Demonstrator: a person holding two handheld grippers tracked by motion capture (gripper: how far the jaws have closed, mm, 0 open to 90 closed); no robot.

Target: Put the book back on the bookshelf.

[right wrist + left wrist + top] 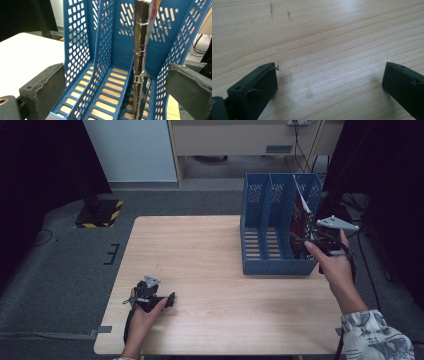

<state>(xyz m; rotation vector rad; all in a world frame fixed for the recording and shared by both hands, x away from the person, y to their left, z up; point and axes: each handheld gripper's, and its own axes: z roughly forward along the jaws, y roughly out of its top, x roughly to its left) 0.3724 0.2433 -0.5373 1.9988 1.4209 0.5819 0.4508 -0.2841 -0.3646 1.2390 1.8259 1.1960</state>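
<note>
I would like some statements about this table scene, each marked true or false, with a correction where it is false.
1. The blue perforated plastic file rack has three compartments. True.
2. The dark red book with a worn spine stands in the left compartment of the rack. False: in the high view it stands in the right compartment.
3. The right tongs are shut on the book. False: their jaws stand wide apart, with the book between them but not touched.
4. The left tongs are open over bare wood. True.
5. The left tongs rest on the light wooden table near its front left corner. True.
6. The rack lies on its side. False: it stands upright.
</note>
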